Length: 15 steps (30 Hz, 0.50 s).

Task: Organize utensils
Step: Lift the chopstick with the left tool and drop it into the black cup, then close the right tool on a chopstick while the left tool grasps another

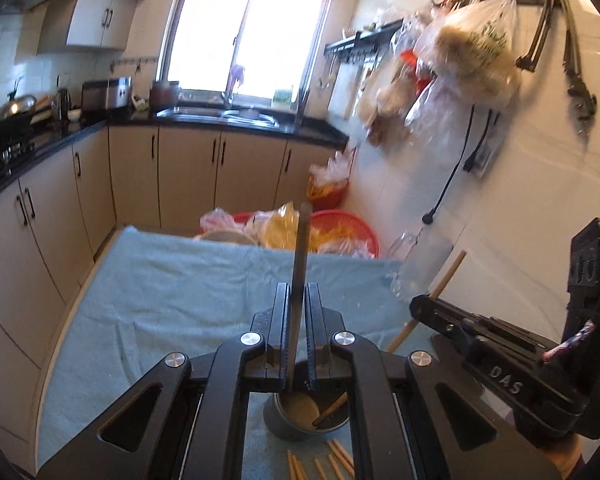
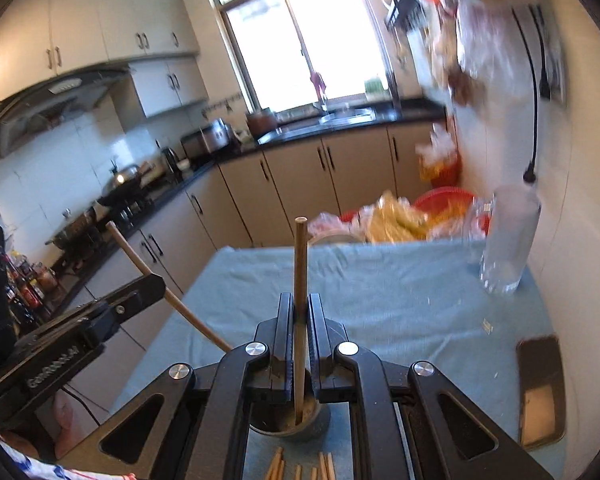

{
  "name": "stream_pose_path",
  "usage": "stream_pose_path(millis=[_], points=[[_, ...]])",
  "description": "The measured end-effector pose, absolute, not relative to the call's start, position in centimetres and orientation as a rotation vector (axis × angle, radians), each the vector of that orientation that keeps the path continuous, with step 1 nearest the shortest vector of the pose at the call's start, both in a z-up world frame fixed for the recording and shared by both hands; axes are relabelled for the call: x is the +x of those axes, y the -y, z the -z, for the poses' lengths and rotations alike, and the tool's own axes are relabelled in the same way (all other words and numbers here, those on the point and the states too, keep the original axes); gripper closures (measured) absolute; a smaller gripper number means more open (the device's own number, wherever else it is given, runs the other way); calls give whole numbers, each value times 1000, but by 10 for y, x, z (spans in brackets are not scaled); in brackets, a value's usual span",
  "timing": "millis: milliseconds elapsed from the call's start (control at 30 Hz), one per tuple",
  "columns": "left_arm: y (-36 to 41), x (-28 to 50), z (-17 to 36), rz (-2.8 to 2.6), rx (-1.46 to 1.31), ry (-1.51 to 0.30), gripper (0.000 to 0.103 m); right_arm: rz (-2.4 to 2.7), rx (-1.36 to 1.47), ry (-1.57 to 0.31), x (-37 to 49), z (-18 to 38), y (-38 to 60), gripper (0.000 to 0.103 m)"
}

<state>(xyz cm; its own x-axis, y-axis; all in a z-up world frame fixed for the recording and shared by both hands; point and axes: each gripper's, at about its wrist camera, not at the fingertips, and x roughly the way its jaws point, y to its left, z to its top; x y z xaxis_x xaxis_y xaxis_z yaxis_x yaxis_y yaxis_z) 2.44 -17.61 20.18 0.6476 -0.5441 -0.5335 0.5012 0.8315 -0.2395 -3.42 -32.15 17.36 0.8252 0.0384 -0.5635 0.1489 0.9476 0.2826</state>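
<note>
My left gripper (image 1: 298, 292) is shut on a chopstick (image 1: 301, 256) held upright, its lower end in a dark round cup (image 1: 306, 420) on the blue cloth. My right gripper (image 2: 300, 304) is shut on a wooden chopstick (image 2: 299, 264), also upright with its lower end in the same cup (image 2: 290, 420). The right gripper shows in the left wrist view (image 1: 424, 308) with its chopstick (image 1: 448, 276). The left gripper shows in the right wrist view (image 2: 152, 284) with its chopstick (image 2: 140, 264). Several loose chopsticks (image 1: 332, 460) lie in front of the cup; they also show in the right wrist view (image 2: 300, 468).
A blue cloth (image 2: 400, 292) covers the table. A clear glass jar (image 2: 504, 244) stands at the far right by the wall. A dark tray (image 2: 540, 392) lies at the right edge. Red baskets with bags (image 1: 340, 236) sit beyond the table. Kitchen cabinets (image 1: 60, 216) line the left.
</note>
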Motion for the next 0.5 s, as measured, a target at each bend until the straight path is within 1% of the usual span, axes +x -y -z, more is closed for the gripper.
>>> stream_pose_path(millis=[67,100,133,200,233,267,333,400,467,500], points=[[176,24,-195,585,-58,-636,90,65,326,-627,-29,-162,323,96],[176,23,-195,581,-52,-633,78,66,328,-635,-27,-157,325,96],[174,21,-195,578,-53,-627,63,70,332,-645,-26,-153,326,96],[169,17,-198,571,-68,-600,51,78,338,-650,-24,-148,329,95],[166,14,-202,567,-75,-584,47,79,340,-646,-24,-148,330,93],[163,12,-205,565,-79,-576,45,80,341,-643,-24,-148,331,90],[158,7,-212,564,-88,-565,42,88,330,-640,-25,-149,329,74],[152,1,-218,565,-94,-562,42,105,311,-621,-30,-155,326,68],[144,-7,-223,563,-96,-558,41,107,296,-606,-37,-162,324,67],[139,-12,-225,562,-96,-553,40,108,292,-601,-40,-164,324,64]])
